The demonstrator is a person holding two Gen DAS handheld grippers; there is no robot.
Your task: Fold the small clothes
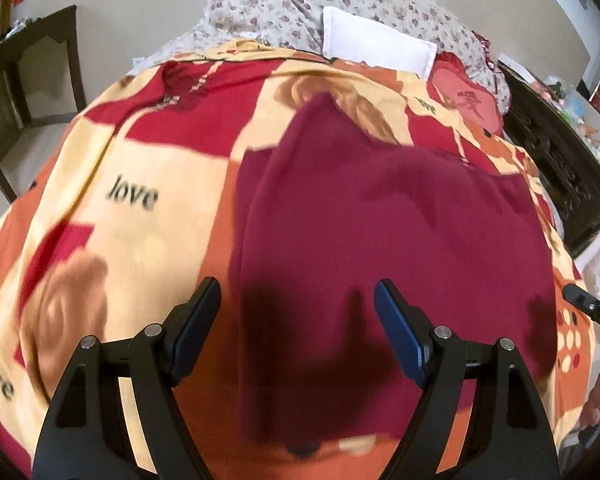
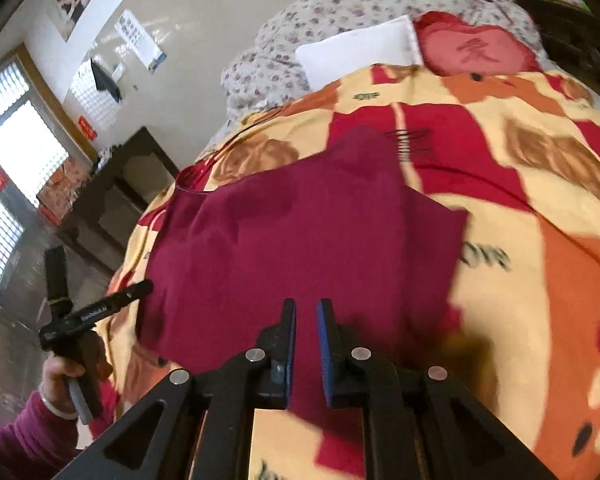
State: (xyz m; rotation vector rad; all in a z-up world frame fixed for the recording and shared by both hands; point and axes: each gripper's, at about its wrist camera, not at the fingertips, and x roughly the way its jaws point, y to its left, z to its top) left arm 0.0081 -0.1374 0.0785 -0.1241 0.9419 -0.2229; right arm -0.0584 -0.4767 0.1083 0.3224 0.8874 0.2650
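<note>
Bedroom walls in pale beige rise behind a bed [image 1: 112, 168] covered by a red, orange and cream blanket printed with roses and the word "love"; at its head lie a floral quilt [image 1: 268, 8], a white pillow [image 1: 376, 42] and a red heart-shaped cushion [image 2: 472, 46]; a dark wooden table [image 1: 32, 76] stands beside the bed, and in the right wrist view a window glows at the far left; a maroon garment [image 1: 380, 216] lies spread flat on the blanket, one sleeve or corner pointing toward the pillows, its edges soft with blur; the left gripper [image 1: 296, 324] hovers over the near part of the cloth, its jaws spread wide with nothing between them, throwing a dark shadow on the fabric; the right gripper [image 2: 306, 352] hangs above the near edge of the same garment, its jaws drawn almost together with a narrow slit left and no cloth visibly pinched; in the right wrist view a person's hand [image 2: 70, 376] in a magenta sleeve [image 2: 24, 436] grips the left tool's handle beside the bed
</note>
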